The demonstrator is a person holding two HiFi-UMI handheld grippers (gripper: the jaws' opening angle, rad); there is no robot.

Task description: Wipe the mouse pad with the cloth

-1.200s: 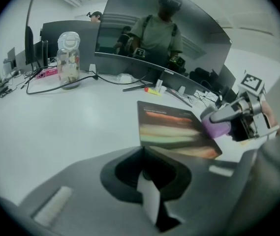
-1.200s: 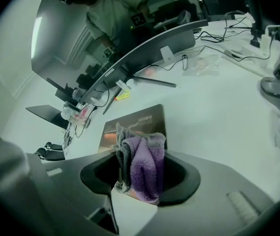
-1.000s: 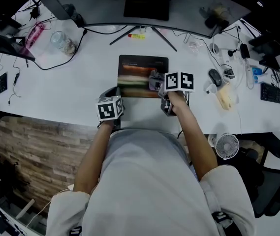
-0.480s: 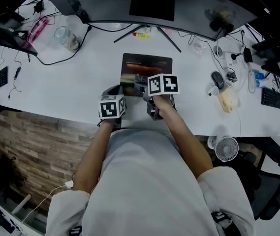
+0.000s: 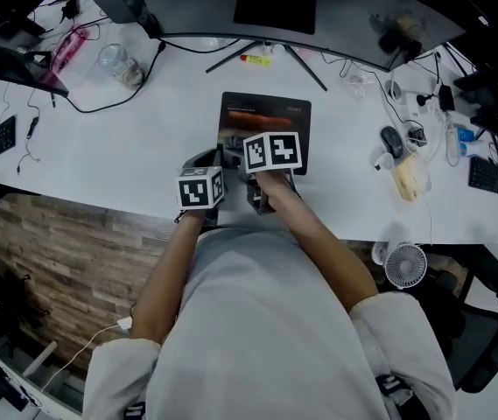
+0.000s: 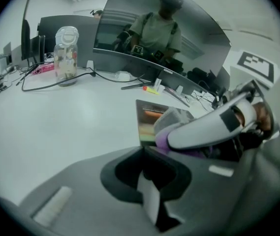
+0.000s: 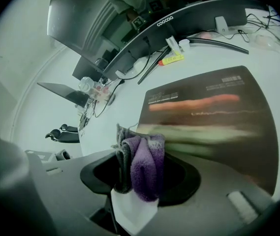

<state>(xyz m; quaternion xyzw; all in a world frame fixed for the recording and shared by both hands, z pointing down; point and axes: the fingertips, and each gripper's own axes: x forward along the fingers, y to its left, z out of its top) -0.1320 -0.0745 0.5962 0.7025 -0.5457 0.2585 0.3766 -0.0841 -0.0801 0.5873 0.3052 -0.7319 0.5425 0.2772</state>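
Observation:
The dark mouse pad (image 5: pixel 270 116) with a printed picture lies on the white desk in front of the monitor. My right gripper (image 5: pixel 238 152) is over the pad's near left part, shut on a bunched purple and grey cloth (image 7: pixel 143 163) that presses on the pad (image 7: pixel 213 112). My left gripper (image 5: pixel 206 163) rests on the desk just off the pad's near left corner. In the left gripper view its jaws (image 6: pixel 149 191) are shut with nothing between them. From there the right gripper (image 6: pixel 218 127) and the cloth (image 6: pixel 171 119) show on the pad (image 6: pixel 147 127).
A curved monitor (image 5: pixel 275 7) on a splayed stand fills the back. A glass jar (image 5: pixel 113 61) and black cables lie at the back left. A mouse (image 5: pixel 391 141), chargers and more cables crowd the right. A small fan (image 5: pixel 403 263) sits below the desk's front edge.
My right gripper has slid the cloth leftward along the pad's near part, from the right side to the near left corner. The left gripper has stayed put.

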